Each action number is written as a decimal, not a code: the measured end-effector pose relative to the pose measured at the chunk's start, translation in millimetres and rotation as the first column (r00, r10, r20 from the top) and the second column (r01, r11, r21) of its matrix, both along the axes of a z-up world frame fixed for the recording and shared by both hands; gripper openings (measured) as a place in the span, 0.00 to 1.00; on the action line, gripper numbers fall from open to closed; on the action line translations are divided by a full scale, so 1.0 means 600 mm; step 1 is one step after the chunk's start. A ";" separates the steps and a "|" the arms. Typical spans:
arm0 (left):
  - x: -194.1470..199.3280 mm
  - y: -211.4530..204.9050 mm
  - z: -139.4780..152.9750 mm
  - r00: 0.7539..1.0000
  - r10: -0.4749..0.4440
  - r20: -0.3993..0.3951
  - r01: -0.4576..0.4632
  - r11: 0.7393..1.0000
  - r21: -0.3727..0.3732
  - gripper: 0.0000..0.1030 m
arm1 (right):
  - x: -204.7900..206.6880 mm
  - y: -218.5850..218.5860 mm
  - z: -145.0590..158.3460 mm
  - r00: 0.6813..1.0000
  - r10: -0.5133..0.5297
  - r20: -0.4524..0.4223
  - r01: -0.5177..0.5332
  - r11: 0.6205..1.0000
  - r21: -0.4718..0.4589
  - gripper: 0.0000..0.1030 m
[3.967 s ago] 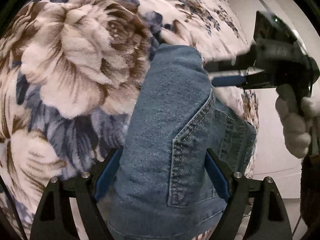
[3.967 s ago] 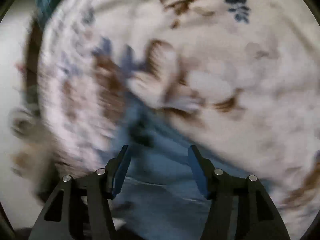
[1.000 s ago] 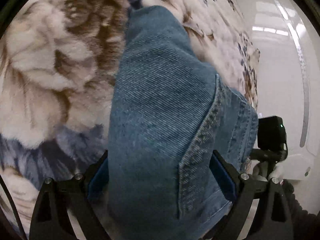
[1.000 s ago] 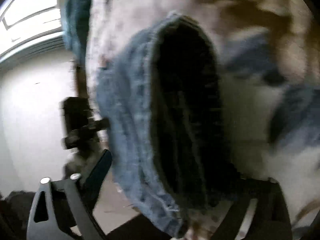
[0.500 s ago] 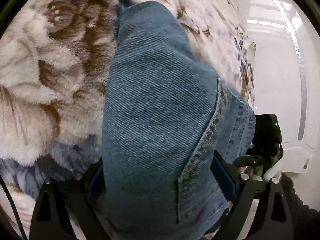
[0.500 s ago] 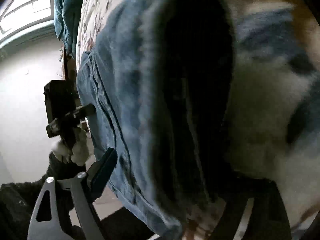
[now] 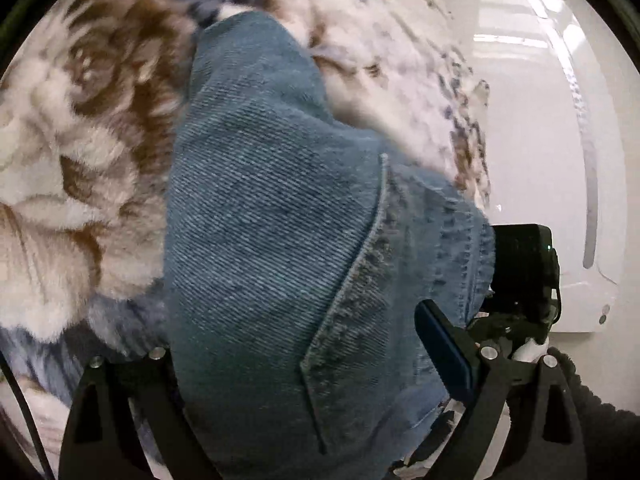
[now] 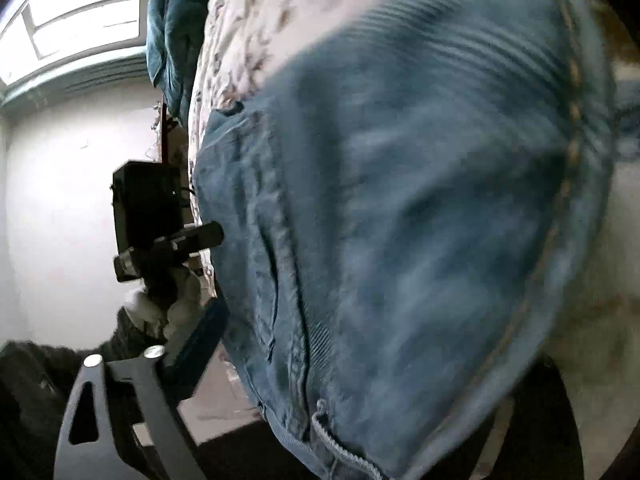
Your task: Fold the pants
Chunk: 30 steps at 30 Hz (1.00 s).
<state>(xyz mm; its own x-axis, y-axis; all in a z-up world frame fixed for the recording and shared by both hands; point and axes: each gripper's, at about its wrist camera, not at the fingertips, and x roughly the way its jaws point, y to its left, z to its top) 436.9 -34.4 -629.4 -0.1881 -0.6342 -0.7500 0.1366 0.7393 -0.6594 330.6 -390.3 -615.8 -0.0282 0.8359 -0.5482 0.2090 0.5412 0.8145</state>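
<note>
A folded bundle of blue denim pants [image 7: 280, 220] lies on a floral fleece blanket [image 7: 80, 168]. My left gripper [image 7: 296, 320] is shut across the bundle. Its right blue pad [image 7: 440, 352] lies against the denim by the back-pocket seam, and the cloth hides its left finger. In the right wrist view the pants [image 8: 400, 200] fill the frame, blurred. My right gripper [image 8: 380, 340] has the bundle between its jaws, which are closing. Its left pad [image 8: 200, 340] touches the waistband edge, while its right finger is hidden behind cloth.
The blanket's edge [image 7: 472, 140] drops off toward a white glossy wall [image 7: 560, 120]. A teal cloth [image 8: 172, 32] sits at the far end of the bed under a window [image 8: 80, 8]. A white-gloved hand [image 8: 160, 312] holds the left gripper's black body [image 8: 148, 208].
The right wrist view has swung from the dark open end of the bundle onto its outer denim face. The left gripper has stayed on the bundle, and its view has barely shifted.
</note>
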 end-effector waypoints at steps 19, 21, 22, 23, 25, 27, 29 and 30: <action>0.165 -0.095 0.194 0.982 0.012 0.187 -0.007 1.000 -0.026 0.91 | 0.131 -0.102 0.148 0.979 -0.098 0.177 0.083 0.992 0.094 0.83; 0.220 -0.114 0.209 0.977 0.032 0.211 -0.024 0.999 -0.039 0.91 | 0.198 -0.125 0.172 0.976 -0.083 0.199 0.069 0.994 0.080 0.83; 0.254 -0.126 0.218 0.973 0.039 0.229 -0.029 0.998 -0.048 0.91 | 0.238 -0.134 0.184 0.973 -0.069 0.219 0.057 0.997 0.061 0.83; 0.285 -0.135 0.224 0.968 0.045 0.247 -0.034 0.998 -0.051 0.91 | 0.264 -0.147 0.193 0.970 -0.057 0.234 0.046 0.998 0.051 0.83; 0.357 -0.152 0.237 0.956 0.057 0.289 -0.042 0.998 -0.057 0.91 | 0.339 -0.164 0.211 0.964 -0.040 0.261 0.031 0.999 0.041 0.83; 0.427 -0.166 0.244 0.945 0.074 0.319 -0.057 0.996 -0.062 0.91 | 0.424 -0.180 0.220 0.957 -0.024 0.289 0.017 1.000 0.025 0.83; 0.499 -0.181 0.245 0.933 0.081 0.350 -0.066 0.996 -0.053 0.91 | 0.500 -0.181 0.222 0.952 0.004 0.307 -0.005 1.000 0.001 0.83; 0.544 -0.189 0.242 0.928 0.084 0.364 -0.072 0.996 -0.046 0.91 | 0.541 -0.182 0.219 0.949 0.021 0.315 -0.017 1.000 -0.015 0.83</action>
